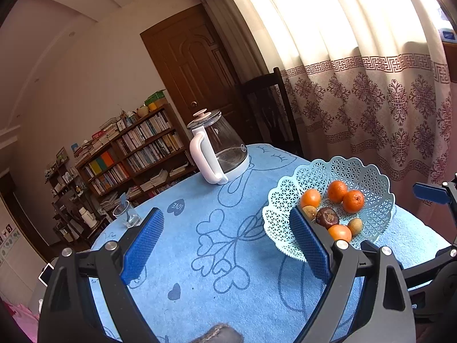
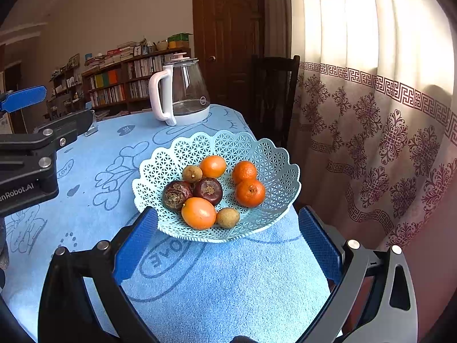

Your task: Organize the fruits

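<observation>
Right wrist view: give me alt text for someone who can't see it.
A pale blue lattice fruit basket holding four oranges, two dark round fruits and two small brown ones sits on a blue tablecloth, just beyond the open right gripper. A glass kettle stands behind.

Background clutter only.
Glass kettle point(image 2: 180, 91) on blue-clothed surface point(image 2: 228, 280); drinking glass point(image 1: 127, 214) near edge; bookshelf point(image 1: 137, 148), door point(image 2: 228, 34), chair point(image 2: 274, 91), curtain point(image 2: 371, 114) behind.

A pale blue lattice fruit basket point(image 2: 265, 154) is sitting on the tabletop, holding four oranges point(image 2: 199, 213), two dark brown round fruits point(image 2: 208, 191) touching side by side, and two small tan fruits point(image 2: 228, 217), all lying loose inside.
</observation>
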### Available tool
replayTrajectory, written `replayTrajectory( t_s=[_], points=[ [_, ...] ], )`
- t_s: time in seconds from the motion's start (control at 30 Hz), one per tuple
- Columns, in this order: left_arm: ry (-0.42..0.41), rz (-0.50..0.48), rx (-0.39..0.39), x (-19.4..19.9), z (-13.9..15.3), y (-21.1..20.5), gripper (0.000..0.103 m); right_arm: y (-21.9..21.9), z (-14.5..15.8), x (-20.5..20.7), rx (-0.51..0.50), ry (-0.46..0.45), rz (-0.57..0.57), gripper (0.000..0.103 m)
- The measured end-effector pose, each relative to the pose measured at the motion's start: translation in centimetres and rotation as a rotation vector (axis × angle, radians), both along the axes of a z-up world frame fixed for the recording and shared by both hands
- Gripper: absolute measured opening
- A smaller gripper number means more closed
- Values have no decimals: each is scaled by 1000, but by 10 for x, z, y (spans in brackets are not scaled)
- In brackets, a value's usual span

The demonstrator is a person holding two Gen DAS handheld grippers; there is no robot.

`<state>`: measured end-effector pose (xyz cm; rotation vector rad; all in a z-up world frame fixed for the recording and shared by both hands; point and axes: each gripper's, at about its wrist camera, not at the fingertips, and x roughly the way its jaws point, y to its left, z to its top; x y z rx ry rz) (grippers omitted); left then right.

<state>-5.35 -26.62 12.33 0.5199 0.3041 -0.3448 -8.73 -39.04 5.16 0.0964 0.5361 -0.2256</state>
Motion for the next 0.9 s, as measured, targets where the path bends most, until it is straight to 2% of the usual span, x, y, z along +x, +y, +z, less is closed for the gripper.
replayTrajectory(
  t_s=[0.9],
  points=[
    [60,11,16,8,-13,4,89,3,-7,4,1,24,8,100]
  ],
)
